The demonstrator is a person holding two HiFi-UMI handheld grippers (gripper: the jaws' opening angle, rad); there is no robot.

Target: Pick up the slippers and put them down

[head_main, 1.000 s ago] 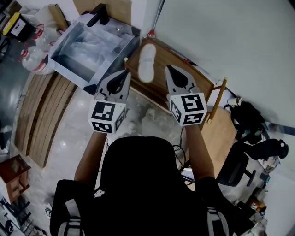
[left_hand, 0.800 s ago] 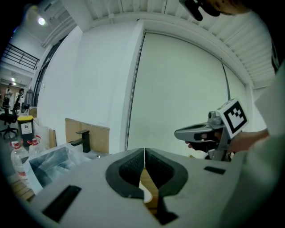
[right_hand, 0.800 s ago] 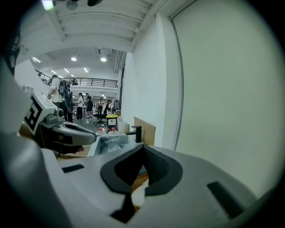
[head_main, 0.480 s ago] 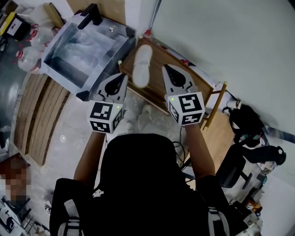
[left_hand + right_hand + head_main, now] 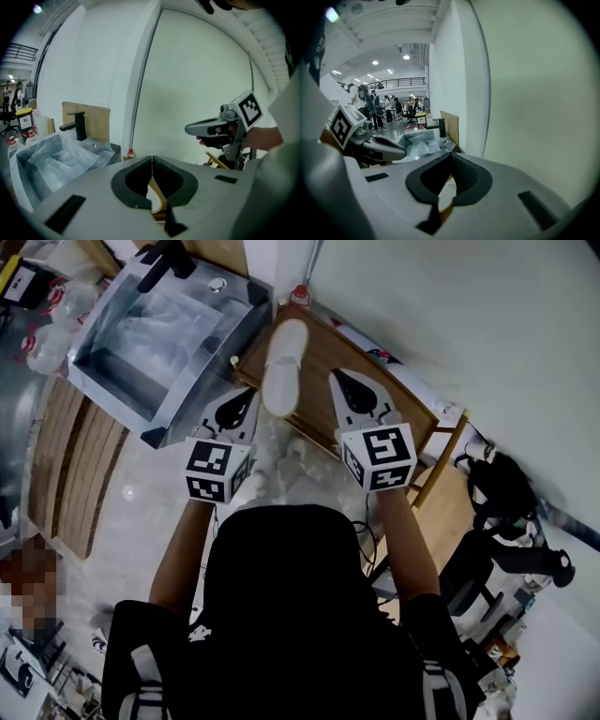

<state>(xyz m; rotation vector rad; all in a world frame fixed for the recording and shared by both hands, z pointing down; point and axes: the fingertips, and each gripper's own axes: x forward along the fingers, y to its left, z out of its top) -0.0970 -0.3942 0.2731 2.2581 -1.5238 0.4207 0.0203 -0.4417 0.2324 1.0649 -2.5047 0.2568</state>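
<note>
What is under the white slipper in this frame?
The white slipper lies flat on a wooden tabletop, near its left edge. Bare wood shows all around the slipper. The patch directly beneath its sole is covered, so nothing can be told about it.

A person stands with both bare forearms stretched forward, a two-jaw gripper in each hand. The left forearm (image 5: 183, 545) reaches out from a dark short sleeve. The left gripper (image 5: 246, 397) extends beyond it, its marker cube (image 5: 217, 470) at the wrist end and its nose tipped forward and somewhat downward. Its jaws are pressed together with nothing between them. The right forearm (image 5: 403, 540) runs alongside. The right gripper (image 5: 338, 381) is held level with the left one, clearly apart from it, and its nose leans slightly inward toward it. Its jaws also meet at the tip, with nothing between them.
</note>
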